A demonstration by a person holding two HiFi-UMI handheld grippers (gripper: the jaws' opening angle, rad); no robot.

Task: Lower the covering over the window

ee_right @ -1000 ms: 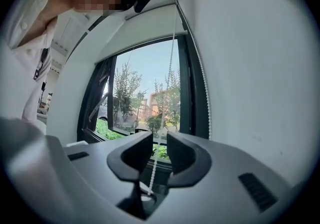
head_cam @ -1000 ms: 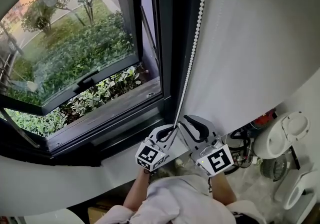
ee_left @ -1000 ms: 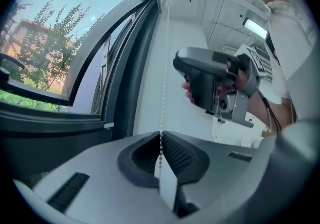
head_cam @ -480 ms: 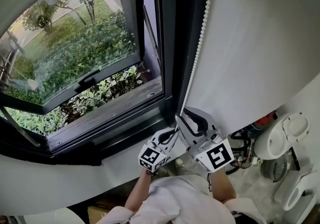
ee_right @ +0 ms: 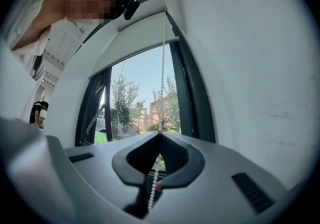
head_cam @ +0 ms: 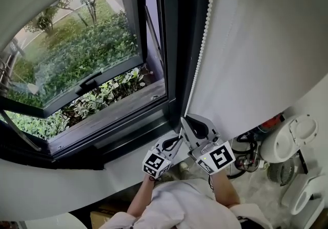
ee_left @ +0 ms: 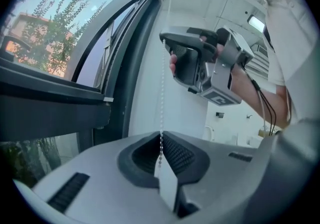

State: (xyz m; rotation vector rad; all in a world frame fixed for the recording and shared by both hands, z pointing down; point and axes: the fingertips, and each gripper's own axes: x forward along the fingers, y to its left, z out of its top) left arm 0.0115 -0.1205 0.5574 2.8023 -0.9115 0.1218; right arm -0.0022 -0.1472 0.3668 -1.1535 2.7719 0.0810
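Right gripper (ee_right: 159,135): jaws just closed, pinching bead chain (head_cam: 201,48) above left gripper (ee_left: 161,137), likewise clamped on it; next pull seemingly ready.

Daylight pours through the dark-framed window (head_cam: 171,43), sash (head_cam: 77,43) swung out over green shrubs (head_cam: 105,95), white wall (head_cam: 266,48) rising right, white sill (head_cam: 77,187) below, small fan (head_cam: 281,171) down on the floor.
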